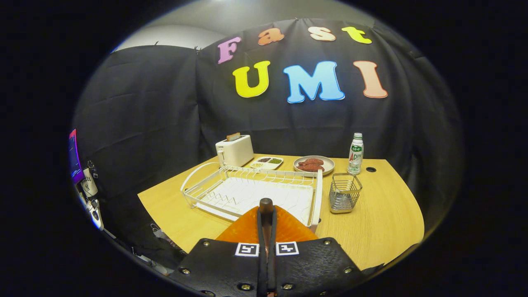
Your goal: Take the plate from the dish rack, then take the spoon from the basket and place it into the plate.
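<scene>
Gripper view: hand-held gripper (pixel 266 214) clamped on the spoon (pixel 266 205), orange plate (pixel 247 229) just beneath.

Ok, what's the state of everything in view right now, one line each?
tool, shut on the spoon.
spoon, gripped, its end poking out over the plate.
plate, out of the rack, lying under the fingers.
dish rack, no dishes in it.
basket, upright, looks empty.
toaster, a slice sticking up from its slot.
bottle, upright, capped.
</scene>
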